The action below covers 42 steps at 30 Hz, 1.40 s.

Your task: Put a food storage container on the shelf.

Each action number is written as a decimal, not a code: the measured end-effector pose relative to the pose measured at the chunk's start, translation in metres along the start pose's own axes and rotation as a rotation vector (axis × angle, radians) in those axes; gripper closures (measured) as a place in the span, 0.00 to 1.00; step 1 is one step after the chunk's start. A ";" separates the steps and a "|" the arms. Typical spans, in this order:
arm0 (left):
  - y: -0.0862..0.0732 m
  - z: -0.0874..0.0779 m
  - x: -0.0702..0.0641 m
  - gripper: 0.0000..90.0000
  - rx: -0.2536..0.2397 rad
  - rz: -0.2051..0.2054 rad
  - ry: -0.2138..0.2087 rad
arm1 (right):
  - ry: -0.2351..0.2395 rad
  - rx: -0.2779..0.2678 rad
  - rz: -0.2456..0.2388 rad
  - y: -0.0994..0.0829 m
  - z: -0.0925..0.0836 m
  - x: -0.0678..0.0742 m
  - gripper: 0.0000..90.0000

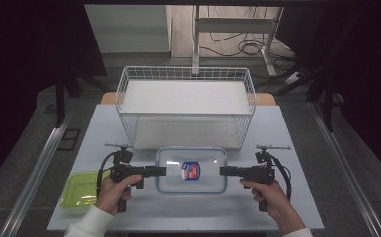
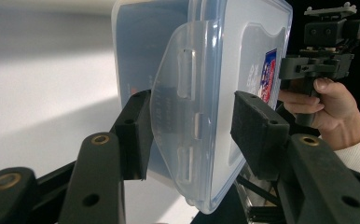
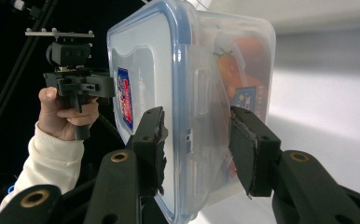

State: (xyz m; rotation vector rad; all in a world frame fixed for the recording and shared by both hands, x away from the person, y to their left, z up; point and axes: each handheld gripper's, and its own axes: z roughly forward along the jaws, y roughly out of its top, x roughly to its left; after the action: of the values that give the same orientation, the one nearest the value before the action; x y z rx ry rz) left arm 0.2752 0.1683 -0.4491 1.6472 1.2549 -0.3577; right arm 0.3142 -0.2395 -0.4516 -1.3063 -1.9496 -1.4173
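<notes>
A clear plastic container (image 1: pixel 209 170) with a blue-rimmed lid and a red and blue label hangs level between my two grippers, just in front of the wire basket. At its left end my left gripper (image 1: pixel 161 171) is shut on it, the pads (image 2: pixel 257 133) pressing lid and base on either side of the latch flap (image 2: pixel 187 116). My right gripper (image 1: pixel 224 171) is shut on the opposite end. In the right gripper view its jaws (image 3: pixel 197 144) clamp the container (image 3: pixel 169 70) across the lid and base. Orange contents show through the wall.
A white wire basket (image 1: pixel 186 114) with a pale liner stands at the back middle of the grey-blue table (image 1: pixel 287 128). A green plastic tray (image 1: pixel 80 190) lies at the front left beside the person's left hand. Dark floor and metal rails flank the table.
</notes>
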 end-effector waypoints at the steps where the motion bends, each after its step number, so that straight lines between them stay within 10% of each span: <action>1: 0.002 -0.002 -0.002 0.55 -0.004 0.002 0.001 | 0.002 -0.005 -0.005 0.002 -0.001 0.003 0.63; 42: 0.100 -0.054 -0.052 0.55 -0.106 0.081 -0.016 | -0.019 -0.057 -0.119 0.107 -0.026 0.082 0.63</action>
State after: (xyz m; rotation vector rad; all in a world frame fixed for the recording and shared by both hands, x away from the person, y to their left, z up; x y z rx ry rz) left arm 0.3218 0.1868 -0.3350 1.5964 1.1719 -0.2496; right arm 0.3606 -0.2204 -0.3243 -1.2513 -2.0438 -1.5316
